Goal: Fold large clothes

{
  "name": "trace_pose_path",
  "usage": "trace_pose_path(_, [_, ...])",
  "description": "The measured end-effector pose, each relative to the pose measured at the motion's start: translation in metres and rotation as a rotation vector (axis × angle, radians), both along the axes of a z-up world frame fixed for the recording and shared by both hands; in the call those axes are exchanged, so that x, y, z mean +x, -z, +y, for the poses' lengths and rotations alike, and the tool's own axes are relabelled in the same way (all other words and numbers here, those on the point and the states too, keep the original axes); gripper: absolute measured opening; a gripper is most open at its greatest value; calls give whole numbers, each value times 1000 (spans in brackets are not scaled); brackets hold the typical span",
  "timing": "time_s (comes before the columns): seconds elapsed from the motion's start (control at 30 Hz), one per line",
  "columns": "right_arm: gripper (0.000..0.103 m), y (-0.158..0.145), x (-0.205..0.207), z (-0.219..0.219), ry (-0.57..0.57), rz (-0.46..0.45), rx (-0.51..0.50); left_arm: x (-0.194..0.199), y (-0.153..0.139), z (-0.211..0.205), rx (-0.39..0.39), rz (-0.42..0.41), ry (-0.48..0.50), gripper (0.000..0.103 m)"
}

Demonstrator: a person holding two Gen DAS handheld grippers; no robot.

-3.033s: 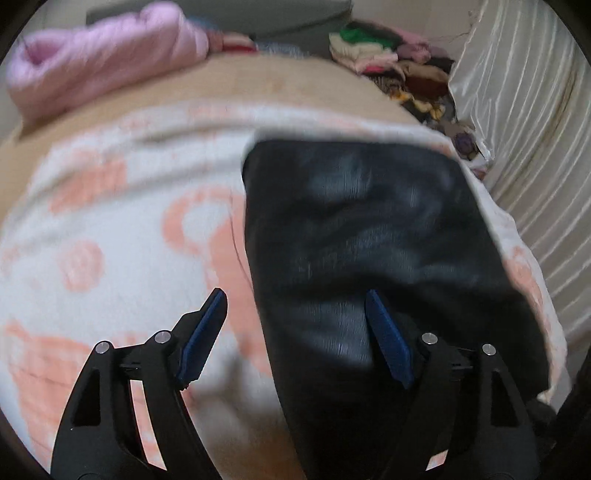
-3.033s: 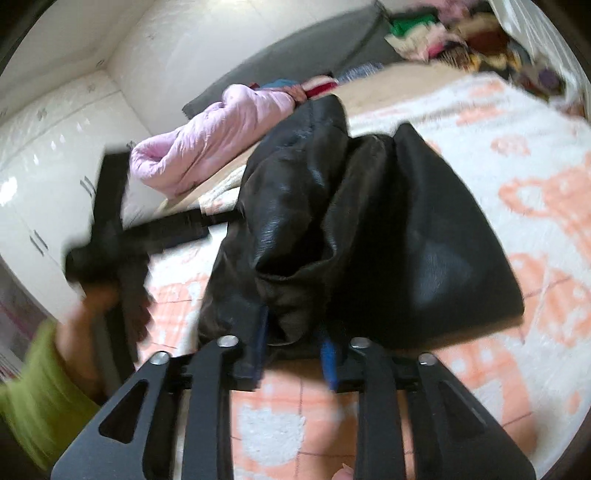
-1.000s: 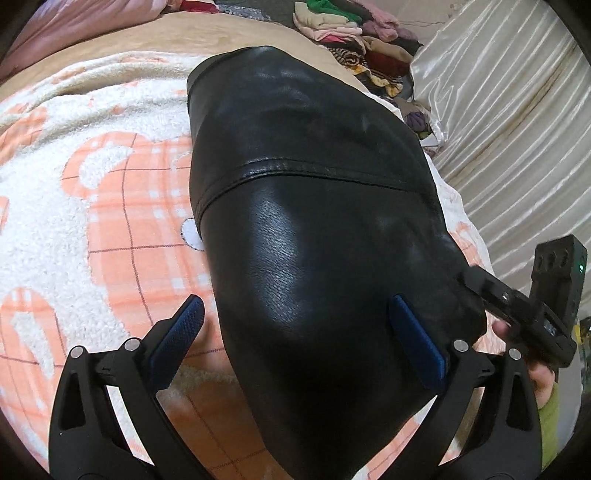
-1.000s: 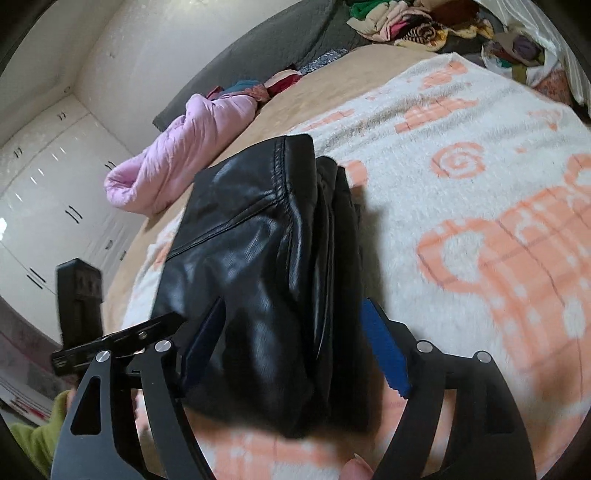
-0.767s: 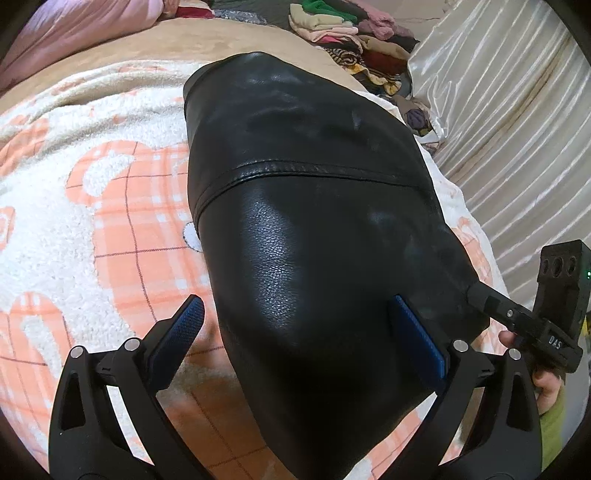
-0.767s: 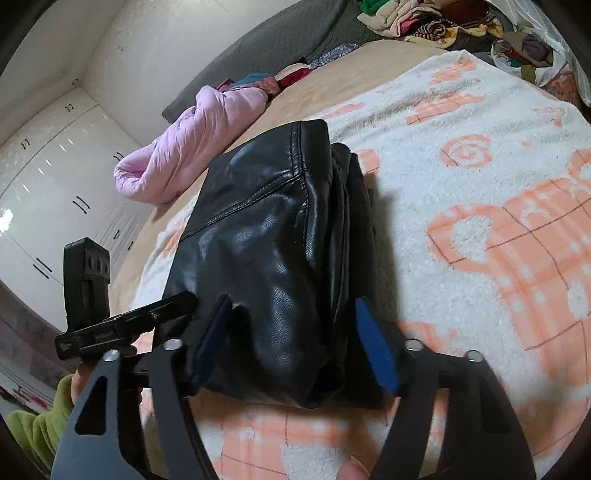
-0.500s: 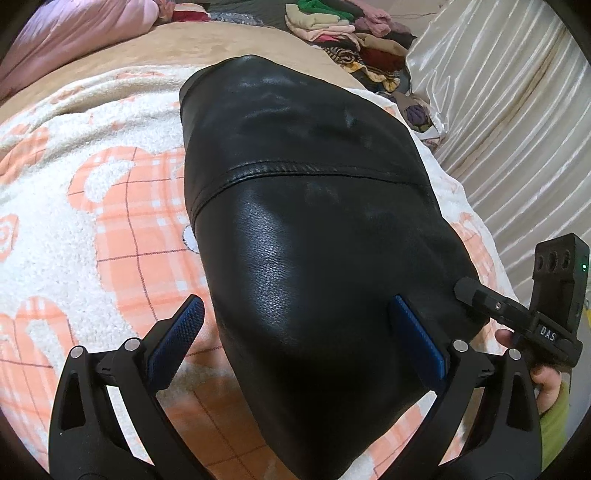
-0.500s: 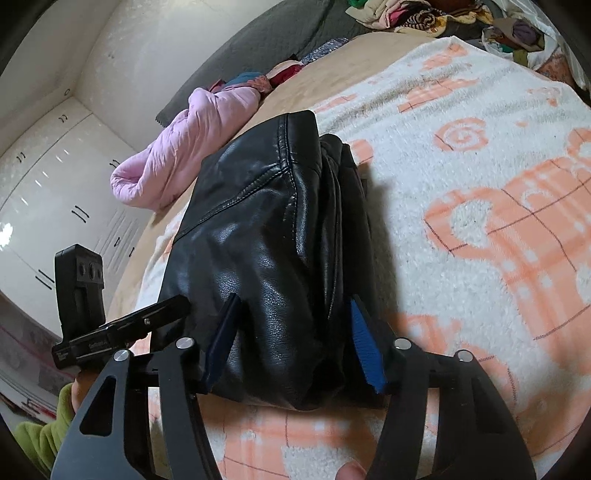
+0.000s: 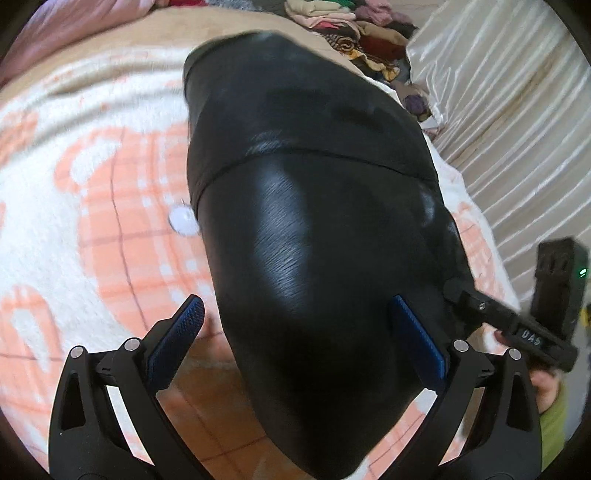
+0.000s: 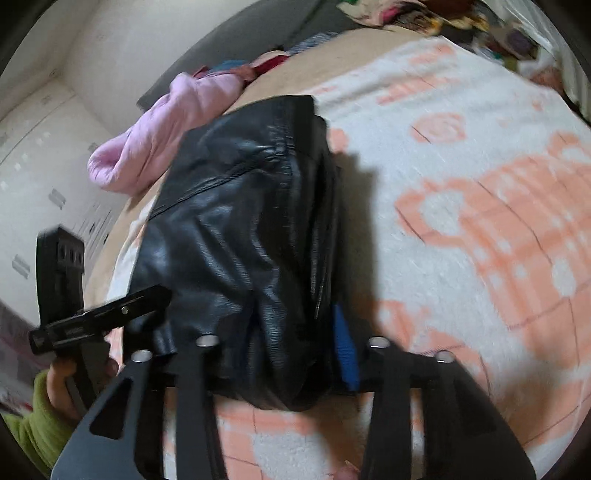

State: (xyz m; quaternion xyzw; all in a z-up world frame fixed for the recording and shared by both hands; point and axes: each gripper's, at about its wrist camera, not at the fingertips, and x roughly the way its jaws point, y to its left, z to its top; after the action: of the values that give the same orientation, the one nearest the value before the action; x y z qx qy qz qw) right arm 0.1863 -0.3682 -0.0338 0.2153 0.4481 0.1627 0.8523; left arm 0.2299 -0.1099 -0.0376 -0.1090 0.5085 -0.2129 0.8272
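A black leather jacket (image 9: pixel 314 221) lies folded in a thick bundle on a white and orange blanket (image 9: pixel 92 206). My left gripper (image 9: pixel 295 332) is open, its blue pads on either side of the bundle's near end without pinching it. The right gripper's body shows at the bundle's right edge in the left wrist view (image 9: pixel 517 328). In the right wrist view the jacket (image 10: pixel 240 240) fills the centre and my right gripper (image 10: pixel 273 347) is closing on its near edge, with leather bunched between the fingers. The left gripper's body (image 10: pixel 99 317) shows at the jacket's left side.
A pink padded garment (image 10: pixel 162 136) lies at the far end of the bed. A heap of mixed clothes (image 9: pixel 351 29) sits beyond the bed. A cream curtain (image 9: pixel 509 110) hangs along the right side. White cupboards (image 10: pixel 37 177) stand on the left.
My right gripper has narrowed from wide open around the jacket's near edge until it squeezes the leather. My left gripper stayed open over the bundle's end.
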Motion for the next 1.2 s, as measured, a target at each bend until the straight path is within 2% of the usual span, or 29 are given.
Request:
trace_pose_path(0.07, [59, 0, -1, -3, 14, 7, -5, 2, 4, 4, -36, 25, -11, 95])
trace_pose_path(0.13, [77, 4, 2, -4, 22, 29, -14, 2, 7, 8, -60, 42, -13, 95])
trace_pose_path(0.17, [78, 8, 4, -6, 23, 42, -1, 2, 8, 8, -66, 48, -14, 95])
trace_pose_path(0.27, [75, 25, 8, -14, 21, 73, 89, 3, 12, 8, -83, 76, -19, 95])
trace_pose_path(0.3, [55, 30, 10, -13, -1, 69, 138, 5, 13, 8, -95, 87, -20, 95])
trace_pose_path(0.33, [47, 33, 10, -10, -10, 72, 170, 7, 14, 8, -98, 95, -19, 95])
trace_pose_path(0.43, [45, 27, 5, 1, -11, 43, 157, 6, 8, 12, -58, 66, -10, 95])
trace_pose_path(0.5, [45, 23, 3, 12, -17, 42, 190, 8, 0, 16, -31, 36, -20, 95])
trace_pose_path(0.6, [45, 23, 3, 40, -71, 23, 142, 5, 5, 26, -1, 61, -15, 95])
trace_pose_path(0.67, [54, 27, 4, 43, -59, 25, 120, 2, 8, 30, 1, 57, -13, 95])
trace_pose_path(0.73, [70, 23, 8, 33, -41, 53, 113, 4, 11, 34, -49, 82, -22, 95])
trace_pose_path(0.77, [74, 18, 9, 27, -32, 58, 109, 5, 10, 33, -47, 78, -18, 95])
trace_pose_path(0.8, [81, 5, 6, 17, -17, 28, 96, 4, 6, 31, -32, 60, -12, 95])
trace_pose_path(0.87, [86, -18, 7, 6, 15, -43, 84, 2, -3, 28, 1, 27, 2, 95])
trace_pose_path(0.93, [92, -38, 22, -2, 83, -83, 58, 1, -5, 29, -7, 27, 1, 95])
trace_pose_path(1.03, [92, -53, 62, 0, 129, -90, 64, -1, -3, 29, -11, 24, -12, 95])
trace_pose_path(1.17, [86, -51, 117, 19, 150, -28, -17, -8, -9, 30, 11, 13, -4, 95])
trace_pose_path(1.2, [71, -46, 128, 25, 129, -3, -42, -9, -11, 29, 14, 10, -2, 95])
